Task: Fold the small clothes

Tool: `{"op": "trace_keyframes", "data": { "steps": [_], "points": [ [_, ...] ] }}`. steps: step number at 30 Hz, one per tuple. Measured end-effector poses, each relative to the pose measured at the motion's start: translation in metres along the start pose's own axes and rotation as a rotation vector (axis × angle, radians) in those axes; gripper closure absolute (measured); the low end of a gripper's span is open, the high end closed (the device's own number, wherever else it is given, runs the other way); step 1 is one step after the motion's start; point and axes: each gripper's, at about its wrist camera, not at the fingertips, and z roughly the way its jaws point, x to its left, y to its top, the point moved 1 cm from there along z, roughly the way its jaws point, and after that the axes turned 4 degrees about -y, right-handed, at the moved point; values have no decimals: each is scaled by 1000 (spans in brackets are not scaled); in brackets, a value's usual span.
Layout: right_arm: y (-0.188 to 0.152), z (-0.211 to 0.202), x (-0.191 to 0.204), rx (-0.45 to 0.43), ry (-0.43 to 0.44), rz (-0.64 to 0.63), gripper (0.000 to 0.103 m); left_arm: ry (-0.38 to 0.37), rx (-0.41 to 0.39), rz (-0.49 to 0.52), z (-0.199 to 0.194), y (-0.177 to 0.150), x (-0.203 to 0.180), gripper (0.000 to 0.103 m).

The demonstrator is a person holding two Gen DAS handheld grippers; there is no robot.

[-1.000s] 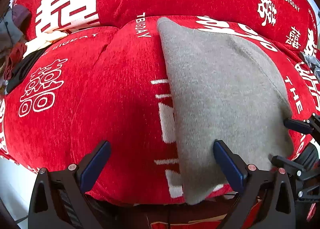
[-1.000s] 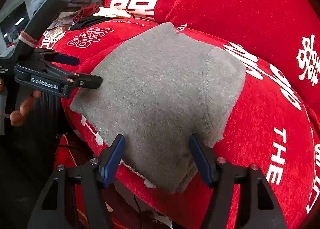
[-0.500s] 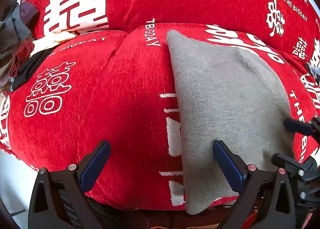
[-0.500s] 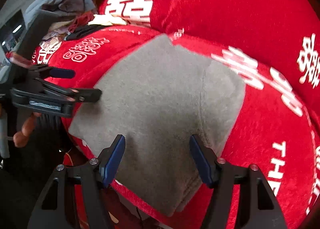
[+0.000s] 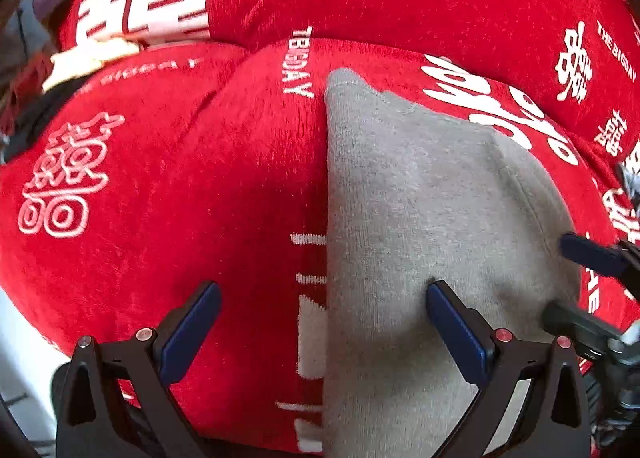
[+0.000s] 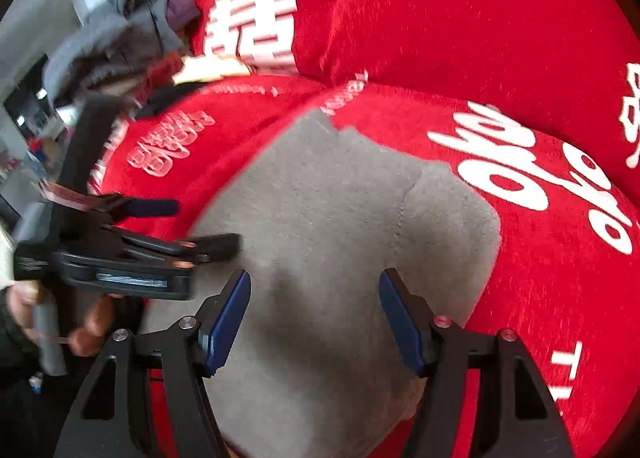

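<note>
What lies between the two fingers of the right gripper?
Only the grey garment lies there, flat on the red cushion; the right gripper grips nothing, as the right wrist view shows.

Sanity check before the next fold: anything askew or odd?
The grey garment hangs over the red cushion's front edge and its far edge is stepped, not straight. Both grippers, left and right, are open, holding nothing.

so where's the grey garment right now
The grey garment lies flat on the red cushion: right of centre in the left wrist view, mid-frame in the right wrist view, its near edge hanging over the cushion's front.
</note>
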Motion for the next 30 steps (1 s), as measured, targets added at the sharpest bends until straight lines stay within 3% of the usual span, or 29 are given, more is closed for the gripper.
{"op": "trace_keyframes", "data": {
  "steps": [2,5,7,11,17,19,22,24,26,30],
  "points": [
    [-1,18,-10,33,-86,-5,33,-16,-1,3,0,-2,2,0],
    [-4,6,-28,-13,-39,97,34,-13,3,10,-5,-3,3,0],
    [-10,-9,-32,-39,-68,123,33,15,-9,14,-16,-6,-1,0],
    [-51,-45,-20,-67,50,104,33,-31,-32,104,-38,-13,-28,0],
    [-113,-58,10,-52,136,47,33,-130,2,230,-31,1,-99,0],
    [-121,-52,14,-51,151,49,33,-181,46,240,-20,11,-120,0],
    [-124,-42,17,-47,171,60,33,-184,132,234,5,22,-149,0],
    [-125,-40,17,-51,205,67,33,-177,178,232,21,21,-164,0],
    [-128,-39,23,-34,245,35,33,-121,196,251,36,17,-175,0],
    [-136,-46,31,-22,201,-58,33,-26,157,310,44,10,-187,0]
  ]
}}
